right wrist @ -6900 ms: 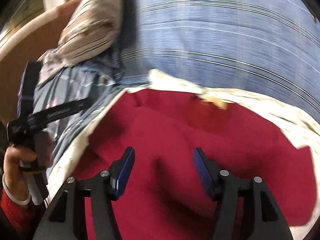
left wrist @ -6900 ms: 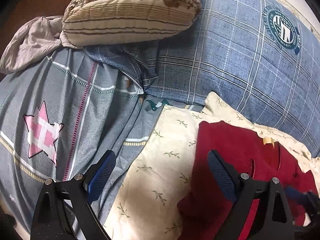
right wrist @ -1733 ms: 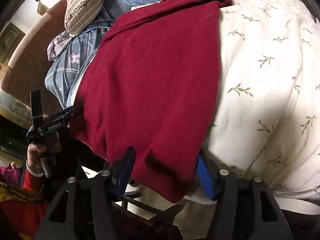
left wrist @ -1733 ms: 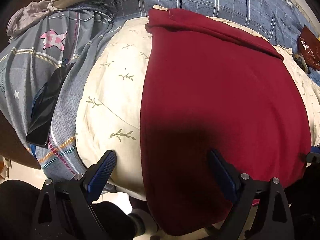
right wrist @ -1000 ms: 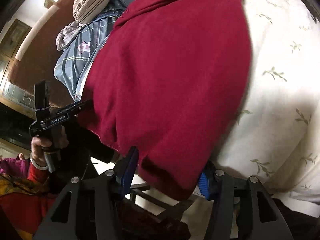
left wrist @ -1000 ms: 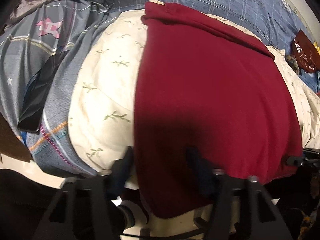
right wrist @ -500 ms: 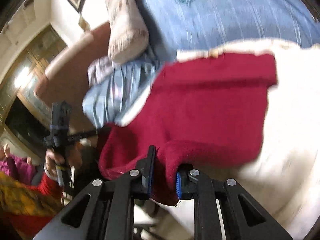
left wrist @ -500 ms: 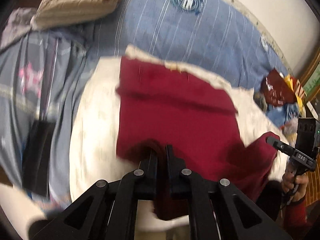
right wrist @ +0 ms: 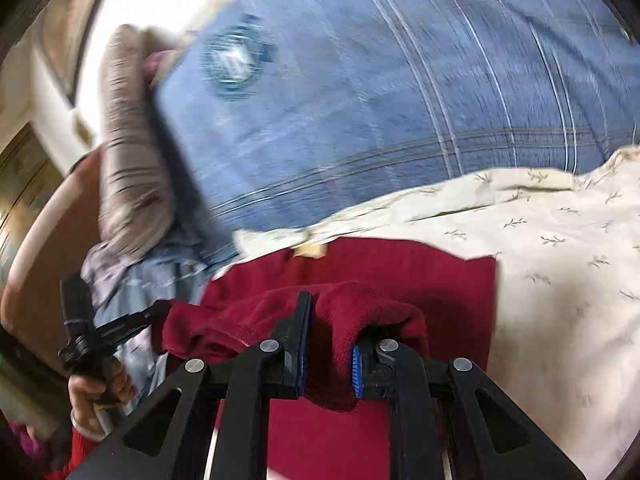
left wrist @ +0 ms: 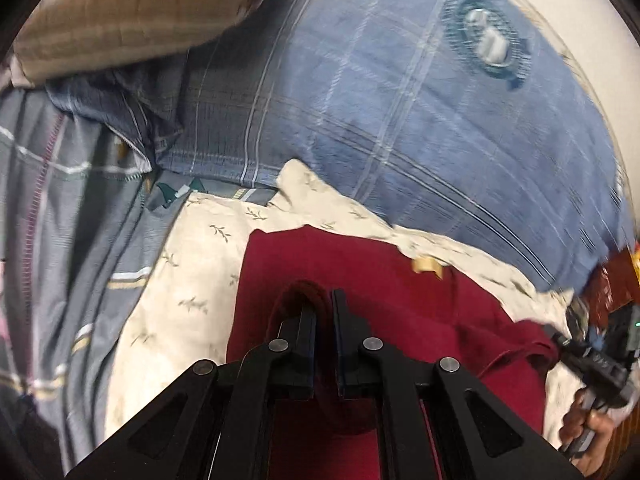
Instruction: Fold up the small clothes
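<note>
A dark red garment (left wrist: 400,300) (right wrist: 400,264) lies on a cream leaf-print cushion (left wrist: 192,272) (right wrist: 560,240). Its collar tag (left wrist: 426,266) is at the far edge. My left gripper (left wrist: 324,304) is shut on a bunched fold of the red cloth, held over the garment near the collar. My right gripper (right wrist: 330,332) is shut on a thicker wad of the same cloth, which drapes over its jaws. A lifted red edge stretches between the two grippers. Both views are blurred by motion.
A blue plaid blanket (left wrist: 400,120) (right wrist: 400,100) rises behind the cushion. A striped pillow (left wrist: 132,12) (right wrist: 128,160) lies at the far left, with grey patterned bedding (left wrist: 60,220) below it. A hand holds the other gripper at each view's edge.
Both grippers closed on the garment's near hem at the cushion's front edge, then carried it up and away toward the collar, so the red cloth now doubles over itself.
</note>
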`<state>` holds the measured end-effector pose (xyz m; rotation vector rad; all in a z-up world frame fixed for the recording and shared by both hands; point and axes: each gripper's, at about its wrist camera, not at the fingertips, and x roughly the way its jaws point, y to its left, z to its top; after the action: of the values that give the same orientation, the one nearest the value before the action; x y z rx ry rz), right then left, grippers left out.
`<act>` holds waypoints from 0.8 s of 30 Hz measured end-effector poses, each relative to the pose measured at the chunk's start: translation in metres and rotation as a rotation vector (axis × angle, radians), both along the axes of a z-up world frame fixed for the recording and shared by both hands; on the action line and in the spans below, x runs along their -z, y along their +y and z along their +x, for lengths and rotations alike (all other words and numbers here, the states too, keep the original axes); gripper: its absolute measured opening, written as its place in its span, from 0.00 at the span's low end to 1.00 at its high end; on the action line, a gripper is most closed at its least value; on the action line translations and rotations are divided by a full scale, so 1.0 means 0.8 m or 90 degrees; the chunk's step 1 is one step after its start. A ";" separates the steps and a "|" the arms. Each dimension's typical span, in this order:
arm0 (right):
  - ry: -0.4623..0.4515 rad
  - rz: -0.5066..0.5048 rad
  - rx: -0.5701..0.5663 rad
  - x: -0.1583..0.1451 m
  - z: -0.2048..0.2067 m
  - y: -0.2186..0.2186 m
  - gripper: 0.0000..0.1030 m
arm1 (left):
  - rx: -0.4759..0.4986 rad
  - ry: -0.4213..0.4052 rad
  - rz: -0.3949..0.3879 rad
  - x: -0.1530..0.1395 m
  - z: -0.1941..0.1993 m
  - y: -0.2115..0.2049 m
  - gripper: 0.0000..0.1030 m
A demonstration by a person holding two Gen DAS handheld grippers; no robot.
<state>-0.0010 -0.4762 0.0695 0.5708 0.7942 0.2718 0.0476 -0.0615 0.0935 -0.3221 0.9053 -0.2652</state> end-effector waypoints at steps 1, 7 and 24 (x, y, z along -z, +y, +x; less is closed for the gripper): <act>0.031 0.005 0.005 0.016 0.017 -0.003 0.23 | 0.000 0.009 -0.006 0.012 0.008 0.001 0.10; 0.030 0.064 0.022 0.026 0.001 -0.025 0.44 | 0.026 -0.015 -0.009 0.008 0.022 0.002 0.27; 0.145 -0.197 0.041 0.076 0.122 0.019 0.55 | -0.062 0.032 0.114 0.064 0.045 0.001 0.76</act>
<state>0.0967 -0.4606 0.0089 0.3378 1.0133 0.0219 0.0838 -0.0604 0.0425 -0.2068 0.9530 -0.0858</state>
